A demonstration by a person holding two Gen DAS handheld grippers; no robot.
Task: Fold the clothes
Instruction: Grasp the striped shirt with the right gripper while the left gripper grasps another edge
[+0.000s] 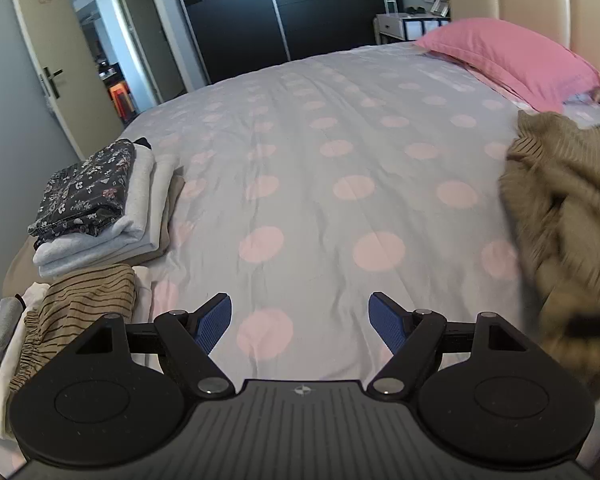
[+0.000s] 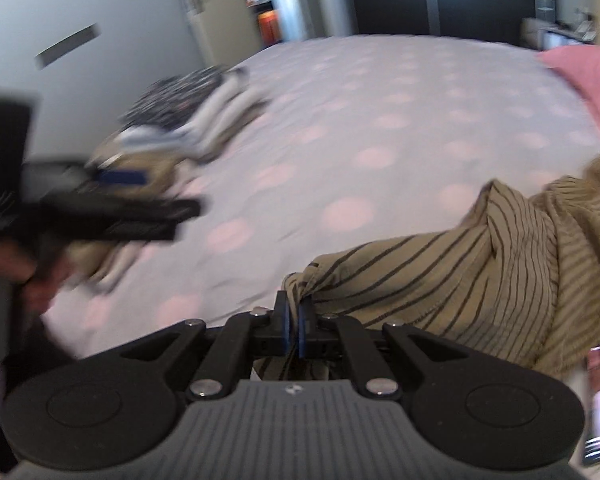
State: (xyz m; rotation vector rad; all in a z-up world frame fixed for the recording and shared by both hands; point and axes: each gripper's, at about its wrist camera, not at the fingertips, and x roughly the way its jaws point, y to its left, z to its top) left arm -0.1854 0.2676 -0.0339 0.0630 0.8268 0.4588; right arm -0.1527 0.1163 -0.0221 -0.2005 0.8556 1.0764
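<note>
One striped tan garment, lower right of the right wrist view, pinched at a bunched edge by the right gripper, jaws nearly together. Soft, light, limp; best taken at hem or corners. Left gripper spread wide, empty, over the dotted duvet.
</note>
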